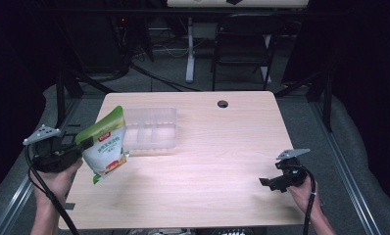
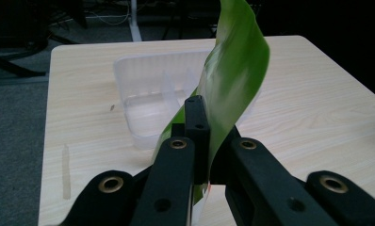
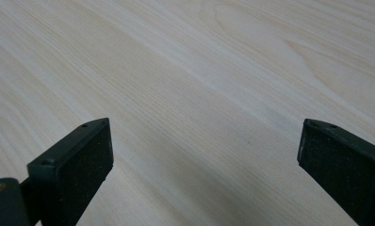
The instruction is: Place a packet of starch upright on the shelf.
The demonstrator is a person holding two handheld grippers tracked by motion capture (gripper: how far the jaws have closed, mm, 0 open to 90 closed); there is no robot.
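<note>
The left gripper (image 1: 83, 145) pinches a green pouch (image 1: 106, 144) by its side edge, fingers (image 2: 197, 123) pressed together on the film, and holds it off the table (image 1: 217, 161) at the near left, just in front of a clear tray (image 1: 151, 128). The pouch tilts, top corner up toward the tray. It looks light and soft: thin, glossy film that bends around the grip and will likely slip or swing if held loosely. The flat sealed edge is the best place to hold it; the bulging middle would give. How full it is I cannot tell. The right gripper (image 1: 270, 181) hovers low over bare table at the near right, fingers (image 3: 75, 169) spread wide, holding nothing.
</note>
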